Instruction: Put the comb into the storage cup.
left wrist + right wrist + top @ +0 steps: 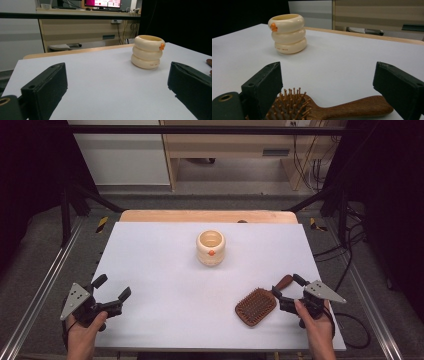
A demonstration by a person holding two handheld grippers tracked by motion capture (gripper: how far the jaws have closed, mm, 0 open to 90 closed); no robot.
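A wooden hairbrush [256, 306] lies on the white tabletop [165, 285] at the near right side, with its bristles facing up and its handle pointing to the far right. The right gripper [289, 286] is placed over the handle, and its fingers [263, 86] are spread wide. In the right gripper view the handle [359, 106] lies across the gap between the two fingers, low on the tabletop, and the pads do not press on it. One finger stands just beside the bristle head [290, 105]; the other one is above the end of the handle.

The left gripper [111, 287] is at the near left corner of the tabletop, well apart from the hairbrush. Its fingers [47, 85] are also spread, and there is nothing between them except the bare tabletop.

A cream-coloured cup [210, 248], shaped like three stacked rings and with a small orange mark near the rim, stands upright around the middle of the tabletop, toward the far side, apart from both grippers.
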